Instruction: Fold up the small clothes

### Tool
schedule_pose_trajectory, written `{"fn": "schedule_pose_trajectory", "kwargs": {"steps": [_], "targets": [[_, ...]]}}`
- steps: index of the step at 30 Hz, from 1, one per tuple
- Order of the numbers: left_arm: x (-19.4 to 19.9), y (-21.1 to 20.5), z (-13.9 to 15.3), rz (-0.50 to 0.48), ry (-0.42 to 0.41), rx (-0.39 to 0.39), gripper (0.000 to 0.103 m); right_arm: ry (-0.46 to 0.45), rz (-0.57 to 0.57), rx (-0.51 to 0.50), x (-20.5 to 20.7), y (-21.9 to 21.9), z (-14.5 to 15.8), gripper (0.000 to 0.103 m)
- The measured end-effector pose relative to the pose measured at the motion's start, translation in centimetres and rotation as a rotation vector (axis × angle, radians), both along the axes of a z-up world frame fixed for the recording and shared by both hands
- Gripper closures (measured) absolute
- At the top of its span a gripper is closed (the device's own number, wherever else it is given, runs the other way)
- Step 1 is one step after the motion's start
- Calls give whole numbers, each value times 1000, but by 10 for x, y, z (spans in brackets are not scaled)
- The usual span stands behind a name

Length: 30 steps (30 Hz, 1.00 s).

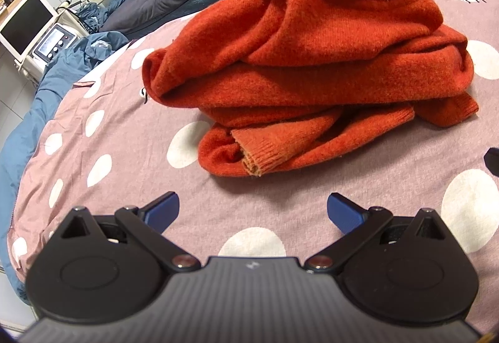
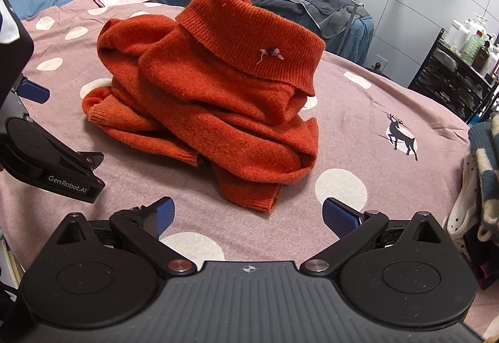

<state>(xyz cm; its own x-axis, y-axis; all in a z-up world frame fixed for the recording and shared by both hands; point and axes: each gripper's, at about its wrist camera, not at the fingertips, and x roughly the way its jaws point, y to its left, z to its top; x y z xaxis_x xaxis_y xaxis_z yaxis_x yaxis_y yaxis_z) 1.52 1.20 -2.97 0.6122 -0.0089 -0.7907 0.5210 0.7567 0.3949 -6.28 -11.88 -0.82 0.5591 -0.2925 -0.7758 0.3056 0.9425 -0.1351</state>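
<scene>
1. Leftmost, your left gripper (image 1: 252, 212) hangs low over the bedspread (image 1: 124, 162), jaws spread wide with nothing between them. Its blue pads (image 1: 163, 212) are ribbed rubber.

2. Dead ahead of it, slightly right, the orange sweater (image 1: 312, 71) sits heaped mid-bed, unfolded. The heap's long axis runs roughly crosswise to your left gripper's reach.

3. Nearest that gripper is a ribbed cuff (image 1: 265, 156), lying open-ended toward you, clear of the pads but close. Judged from both views, the left side has the shorter reach to it.

4. Centre: a thick, fuzzy knit, soft and slumping. The wide ribbed turtleneck collar (image 2: 252, 40) is on top, folded over, with a small thread tuft stuck to it.

5. A second ribbed edge (image 2: 262, 199) points at your right gripper (image 2: 246, 215), just ahead of it; those jaws are also wide apart and empty.

6. Rightmost, the cotton bedspread shows white dots and a deer print (image 2: 400, 135), flat and lightly creased.
</scene>
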Motion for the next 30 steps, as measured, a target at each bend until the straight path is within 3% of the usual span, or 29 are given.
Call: {"fn": "schedule_pose_trajectory", "kwargs": {"steps": [8,12,15,18,23,26,30], "targets": [[3,1,-3,-37,-7,-25,0,-163,-42,115,-15,-20,0,0],[5,8,-1,-166,-78,-100,0,-272,-12,150,-27,-30,0,0],[13,14,2,-236,-145,-105,0,-315,9,172,-30,-39,-3,0],[32,19,10,-268,-209,-105,0,-332,22,202,-26,-50,-8,0],[67,31,29,-378,-306,-218,0,-339,48,158,-7,-73,-14,0],[88,30,35,-472,-289,-236,1,-363,57,202,6,-98,-13,0],[117,22,31,-567,-202,-211,20,-337,125,229,19,-122,-16,0]]}}
